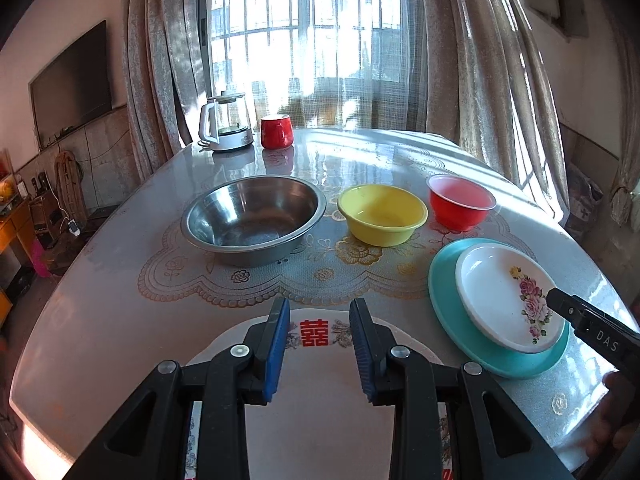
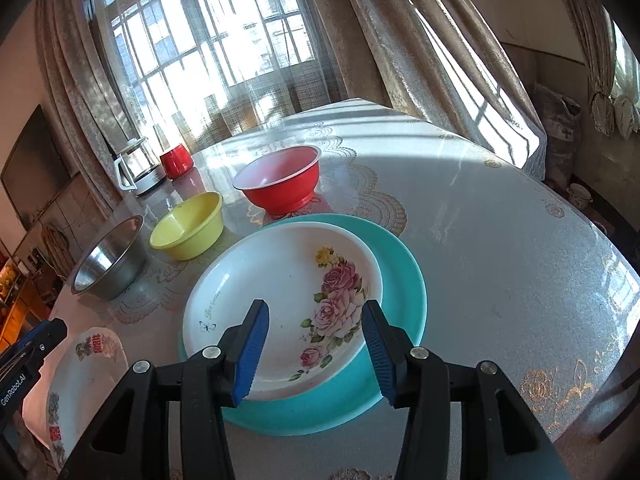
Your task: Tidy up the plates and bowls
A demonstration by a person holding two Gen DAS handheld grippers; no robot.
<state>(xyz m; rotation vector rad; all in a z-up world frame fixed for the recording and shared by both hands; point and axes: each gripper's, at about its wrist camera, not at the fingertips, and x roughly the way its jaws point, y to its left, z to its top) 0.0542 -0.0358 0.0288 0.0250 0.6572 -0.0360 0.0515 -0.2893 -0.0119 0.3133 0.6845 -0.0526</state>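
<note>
Beyond the tongs: while three bowls line up, steel bowl, yellow bowl, red bowl, nothing blocks them.
Left tongs: released, above a printed plate.
Right tongs: released, over the flowered plate resting on a teal plate.
Desk: carries everything.

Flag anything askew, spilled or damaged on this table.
Nothing spilled or broken. Only oddity: the floral plate sits off-centre on the teal plate, shifted toward its left edge rather than nested squarely.
</note>
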